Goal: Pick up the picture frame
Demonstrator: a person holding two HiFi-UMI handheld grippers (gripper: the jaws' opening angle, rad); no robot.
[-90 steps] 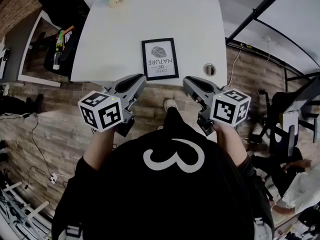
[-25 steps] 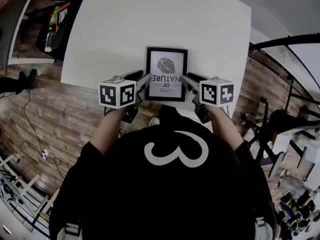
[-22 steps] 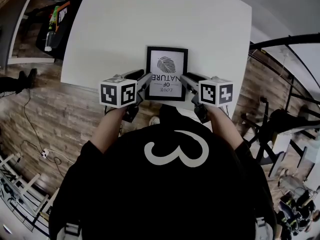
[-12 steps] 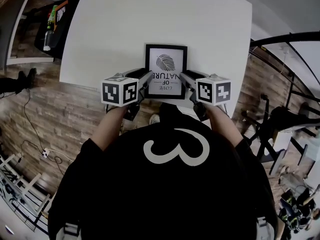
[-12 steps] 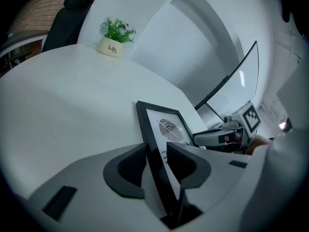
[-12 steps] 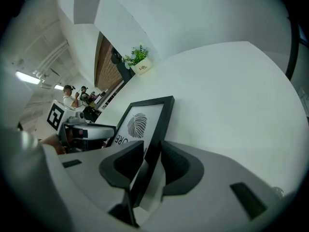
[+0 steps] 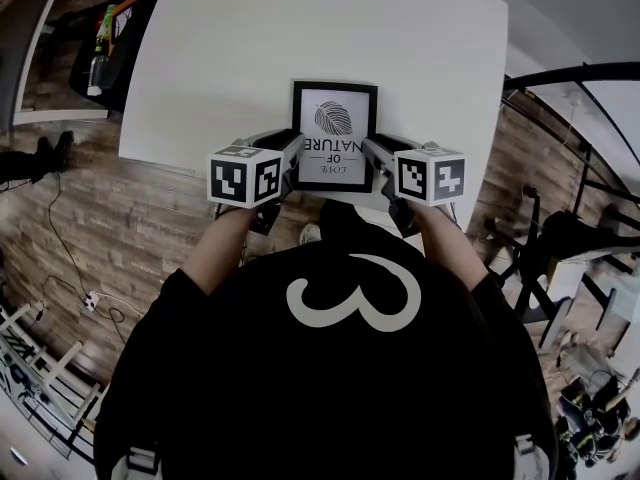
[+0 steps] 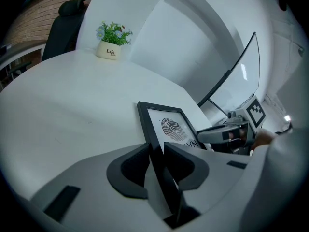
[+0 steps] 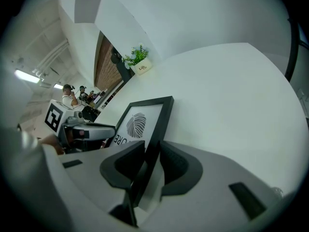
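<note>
A black picture frame [image 7: 334, 118] with a leaf print lies near the front edge of the white table [image 7: 300, 28]. My left gripper [image 7: 293, 153] is at its left side. In the left gripper view the frame's left edge [image 8: 169, 127] runs between the closing jaws of the left gripper [image 8: 155, 149], with both pads against it. My right gripper [image 7: 368, 150] is at the frame's right side. In the right gripper view the frame's right edge [image 9: 140, 122] sits between the jaws of the right gripper [image 9: 152, 149], with the pads pressed on it.
A small potted plant [image 8: 110, 40] stands at the table's far end. The table's front edge runs just under both grippers. Black chairs and a metal stand [image 7: 560, 238] are on the wood floor to the right, and a green bottle [image 7: 103, 38] sits on a shelf to the left.
Both grippers have come forward from the table's front edge to the frame's two sides. Over the last second they have kept their places there.
</note>
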